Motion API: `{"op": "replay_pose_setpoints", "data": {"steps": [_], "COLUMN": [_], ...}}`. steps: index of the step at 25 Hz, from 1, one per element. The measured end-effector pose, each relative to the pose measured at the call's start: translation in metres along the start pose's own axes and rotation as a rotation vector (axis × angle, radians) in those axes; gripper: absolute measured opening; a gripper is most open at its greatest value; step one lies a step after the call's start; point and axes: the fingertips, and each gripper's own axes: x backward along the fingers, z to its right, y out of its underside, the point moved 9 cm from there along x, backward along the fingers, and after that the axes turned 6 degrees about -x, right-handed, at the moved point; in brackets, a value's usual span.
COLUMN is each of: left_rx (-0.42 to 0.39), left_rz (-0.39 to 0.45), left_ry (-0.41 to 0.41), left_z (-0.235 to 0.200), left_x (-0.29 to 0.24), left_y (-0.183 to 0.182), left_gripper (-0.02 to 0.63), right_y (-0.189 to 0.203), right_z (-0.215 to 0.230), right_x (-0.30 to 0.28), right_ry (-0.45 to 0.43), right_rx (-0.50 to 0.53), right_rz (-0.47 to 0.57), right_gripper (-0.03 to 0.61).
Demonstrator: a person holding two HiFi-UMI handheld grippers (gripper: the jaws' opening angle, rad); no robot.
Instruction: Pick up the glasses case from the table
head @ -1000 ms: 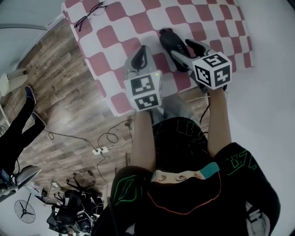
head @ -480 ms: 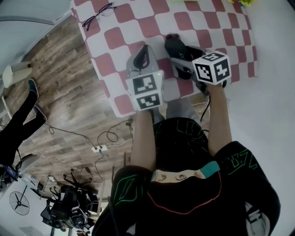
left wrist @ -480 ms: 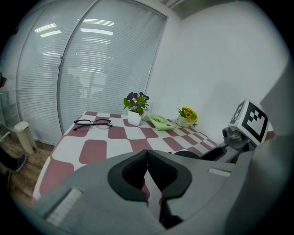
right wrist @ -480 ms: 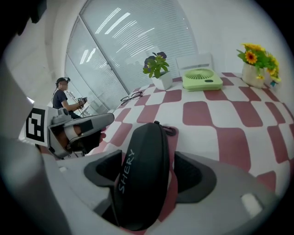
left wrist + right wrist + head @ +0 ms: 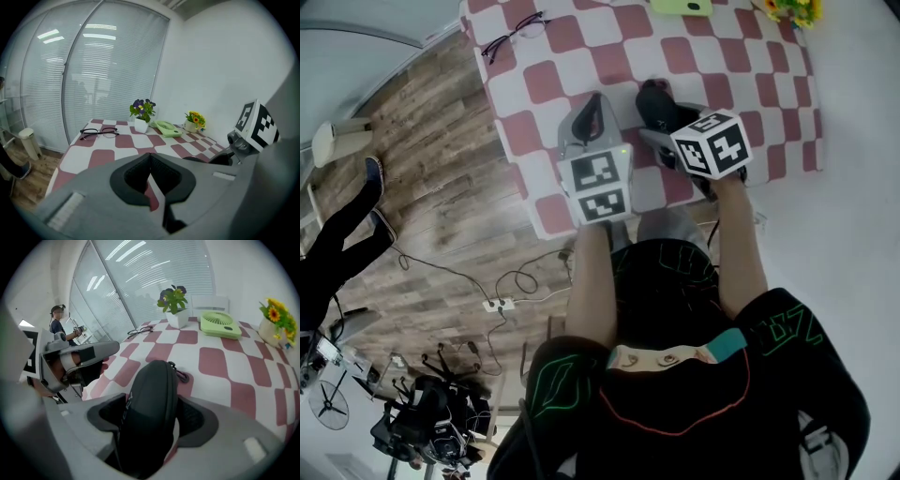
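Observation:
The black zipped glasses case (image 5: 649,94) lies on the red-and-white checked table (image 5: 581,56). My right gripper (image 5: 661,112) points steeply down at it. In the right gripper view the case (image 5: 150,390) fills the space between the jaws of the right gripper (image 5: 152,414). These jaws have just been closing from their widest. The pads (image 5: 199,416) stand close beside its sides, and I see no squeeze on it. My left gripper (image 5: 592,108) hovers to the case's left. The left gripper (image 5: 151,176) is shut with nothing in it.
Black-framed spectacles (image 5: 514,33) lie at the table's far left corner. A green fan (image 5: 219,324), a white pot of purple flowers (image 5: 177,317) and a vase of yellow flowers (image 5: 274,329) line the far side. A person (image 5: 337,244) stands on the wooden floor at left.
My right gripper has tipped further down and slid in over the case, which now sits between its jaws instead of ahead of them. The left gripper has barely shifted.

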Motion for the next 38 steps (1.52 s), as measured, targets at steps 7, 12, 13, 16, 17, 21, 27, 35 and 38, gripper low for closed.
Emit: {"op": "replay_pose_setpoints", "data": {"steps": [7, 12, 13, 16, 17, 21, 27, 35, 38], "left_rx": [-0.030, -0.060, -0.068, -0.090, -0.096, -0.128, -0.167, -0.213, -0.228], "left_rz": [0.058, 0.114, 0.127, 0.169, 0.186, 0.253, 0.358, 0.474, 0.498], "left_ry": [-0.019, -0.022, -0.022, -0.022, -0.021, -0.020, -0.045, -0.069, -0.069], "left_z": [-0.009, -0.015, -0.015, -0.014, -0.014, -0.014, -0.022, -0.014, -0.011], "left_x": [0.005, 0.009, 0.010, 0.015, 0.017, 0.024, 0.033, 0.062, 0.066], "left_y": [-0.020, -0.041, -0.046, -0.062, -0.068, -0.093, -0.129, -0.167, -0.174], "left_gripper": [0.009, 0.009, 0.009, 0.009, 0.009, 0.009, 0.009, 0.009, 0.009], "right_y": [-0.024, -0.043, -0.048, -0.058, -0.062, -0.078, -0.104, -0.104, -0.103], "right_z": [-0.010, -0.015, -0.016, -0.022, -0.023, -0.028, -0.030, -0.033, -0.034], "right_x": [0.016, 0.035, 0.040, 0.057, 0.064, 0.089, 0.124, 0.186, 0.196], "right_ry": [0.027, 0.072, 0.079, 0.103, 0.113, 0.159, 0.253, 0.336, 0.360], "right_rx": [0.060, 0.099, 0.110, 0.150, 0.162, 0.210, 0.259, 0.237, 0.238], "right_rz": [0.166, 0.313, 0.345, 0.435, 0.466, 0.592, 0.784, 1.007, 1.030], "right_gripper": [0.337, 0.337, 0.337, 0.337, 0.337, 0.337, 0.336, 0.337, 0.336]}}
